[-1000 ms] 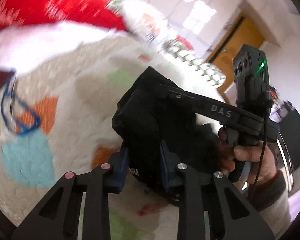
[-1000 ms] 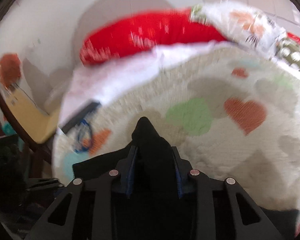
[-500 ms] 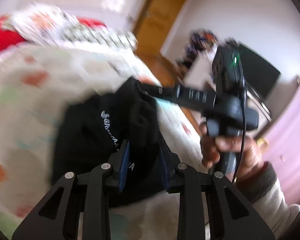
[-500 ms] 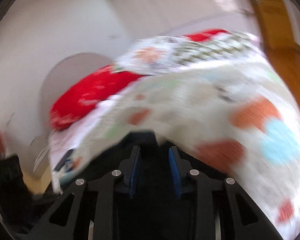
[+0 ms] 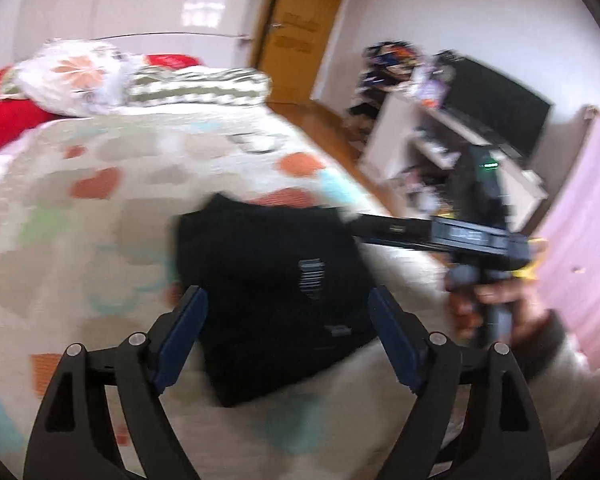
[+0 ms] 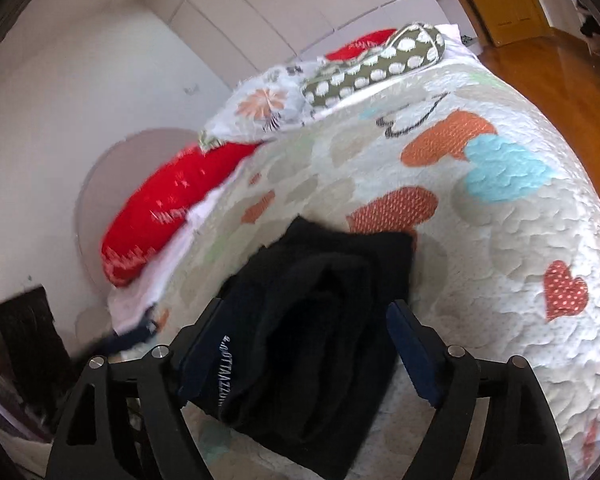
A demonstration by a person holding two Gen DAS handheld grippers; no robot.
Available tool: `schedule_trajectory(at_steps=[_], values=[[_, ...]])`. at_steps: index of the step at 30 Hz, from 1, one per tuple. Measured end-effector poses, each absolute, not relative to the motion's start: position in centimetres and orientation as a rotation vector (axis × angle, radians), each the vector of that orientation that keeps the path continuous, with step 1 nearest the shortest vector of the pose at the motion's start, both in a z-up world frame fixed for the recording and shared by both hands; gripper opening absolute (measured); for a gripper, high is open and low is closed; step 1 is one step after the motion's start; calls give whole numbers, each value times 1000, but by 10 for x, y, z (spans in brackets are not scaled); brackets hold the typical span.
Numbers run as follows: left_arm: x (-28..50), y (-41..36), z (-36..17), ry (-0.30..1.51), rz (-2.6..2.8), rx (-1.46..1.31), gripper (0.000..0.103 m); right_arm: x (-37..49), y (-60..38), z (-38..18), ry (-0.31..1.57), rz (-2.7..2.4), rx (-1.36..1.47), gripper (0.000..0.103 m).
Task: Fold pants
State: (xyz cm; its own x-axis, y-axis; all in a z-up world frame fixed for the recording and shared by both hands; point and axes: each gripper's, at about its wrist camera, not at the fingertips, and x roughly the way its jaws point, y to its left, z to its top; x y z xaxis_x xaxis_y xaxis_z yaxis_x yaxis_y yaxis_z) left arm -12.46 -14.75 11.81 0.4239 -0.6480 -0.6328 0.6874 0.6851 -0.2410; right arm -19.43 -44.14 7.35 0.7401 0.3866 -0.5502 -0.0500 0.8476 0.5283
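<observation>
Left wrist view shows the pants (image 5: 276, 292) as a compact black bundle lying on the bed (image 5: 100, 240), on its heart-patterned quilt, with the edges roughly squared and a pale printed label on top. By my reading the folding is nearly done or done: the pants are doubled into a small rectangle, and what may be left is only a tidying of the looser layers that the right wrist view shows bunched and ridged in the middle of the bundle (white lettering runs along its left edge there). The left claw (image 5: 288, 332) is opening, its blue pads standing wide to either side of the bundle's near end and pressing on nothing, so the cloth lies between them but is let go. The right claw (image 6: 304, 356) is opening too, pads spread either side of the pants (image 6: 324, 320) without a grip, though the left pad looks close against the fabric. Both claws point downward at a slant toward the bed. In the left wrist view the right claw (image 5: 364, 226) comes in from the right, level and long, its tip at the far right corner of the bundle, with the person's hand (image 5: 496, 304) wrapped round the handle and a pale sleeve behind it. Red and patterned pillows (image 6: 172, 208) lie at the head of the bed, well apart from the pants.
</observation>
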Motion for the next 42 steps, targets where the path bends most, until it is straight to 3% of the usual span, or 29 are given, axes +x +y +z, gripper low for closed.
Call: schedule_trajectory(at_steps=[5, 6, 7, 8, 10, 14, 18, 20, 22, 23, 32, 41, 42], values=[[-114, -145, 85, 864, -804, 26, 83, -179, -422, 55, 790, 206, 492, 82], [-114, -149, 79, 880, -814, 26, 83, -178, -417, 54, 786, 206, 471, 71], [-121, -151, 74, 887, -820, 29, 83, -179, -409, 54, 784, 221, 418, 37], [-122, -156, 72, 893, -818, 38, 83, -178, -403, 55, 782, 236, 396, 21], [-125, -162, 76, 882, -804, 63, 83, -181, -398, 63, 756, 224, 373, 19], [-131, -155, 92, 828, -829, 23, 83, -202, -400, 94, 655, 223, 308, 18], [-129, -158, 86, 837, -827, 17, 83, -210, -415, 86, 715, 180, 302, 19], [-126, -163, 75, 887, -818, 32, 83, -206, -417, 63, 804, 159, 307, 29], [-125, -163, 72, 908, -819, 30, 83, -207, -417, 56, 829, 108, 262, 47], [-127, -161, 75, 897, -822, 23, 83, -208, -419, 61, 819, 103, 265, 49], [-120, -147, 82, 879, -811, -28, 83, -161, -394, 129, 663, 217, 125, 50], [-118, -156, 59, 961, -830, -26, 83, -53, -322, 77, 901, 341, -182, 49], [-118, -157, 57, 963, -834, -29, 83, -49, -321, 71, 918, 342, -193, 46]])
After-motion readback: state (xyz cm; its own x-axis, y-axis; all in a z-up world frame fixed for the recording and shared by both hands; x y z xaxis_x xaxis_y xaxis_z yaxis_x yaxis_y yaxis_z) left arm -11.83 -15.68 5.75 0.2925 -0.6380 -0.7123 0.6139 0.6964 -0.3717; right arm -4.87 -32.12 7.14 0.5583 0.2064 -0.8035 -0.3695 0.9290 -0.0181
